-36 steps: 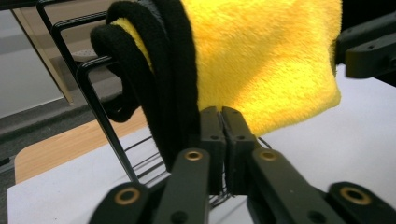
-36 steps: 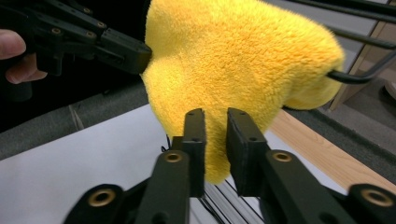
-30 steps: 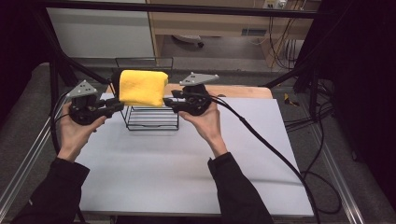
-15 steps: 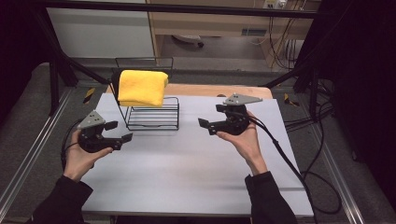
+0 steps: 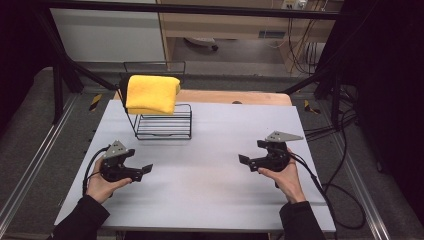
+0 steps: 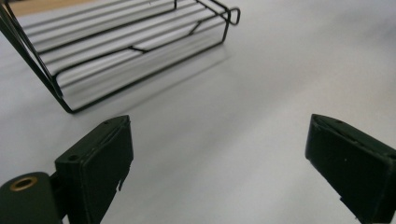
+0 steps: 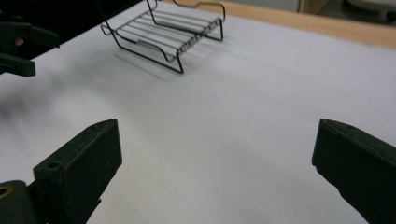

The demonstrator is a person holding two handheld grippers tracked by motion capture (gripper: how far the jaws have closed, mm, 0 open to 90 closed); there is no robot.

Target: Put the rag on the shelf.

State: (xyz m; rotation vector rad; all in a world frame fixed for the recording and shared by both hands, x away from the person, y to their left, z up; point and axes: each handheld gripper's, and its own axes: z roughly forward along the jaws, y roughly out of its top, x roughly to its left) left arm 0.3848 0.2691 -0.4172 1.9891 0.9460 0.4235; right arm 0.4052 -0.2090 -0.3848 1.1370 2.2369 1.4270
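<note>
A folded yellow towel (image 5: pixel 152 94) hangs over the top bar of a black wire rack (image 5: pixel 162 122) at the back left of the white table (image 5: pixel 215 200). My left gripper (image 5: pixel 142 171) sits low at the near left, pointing right. Its jaws have just been opening and stand wide with nothing between them. The right gripper (image 5: pixel 245 161) is at the near right and points left. Its jaws have likewise just been opening and are empty. The left gripper view has my left gripper (image 6: pixel 219 172) facing the rack's base (image 6: pixel 135 46). In the right gripper view, the right gripper (image 7: pixel 217 172) faces the rack (image 7: pixel 168 35) across bare table.
A wooden strip (image 5: pixel 235 96) runs along the table's far edge. Black cables (image 5: pixel 330 185) trail off the right side. Dark frame posts (image 5: pixel 57 85) stand at the back corners. The left gripper (image 7: pixel 18 44) appears at the top left of the right gripper view.
Both grippers let go of the yellow towel, which stays on the rack. They drew apart and came down toward the near side of the table, with their jaws opening wide.
</note>
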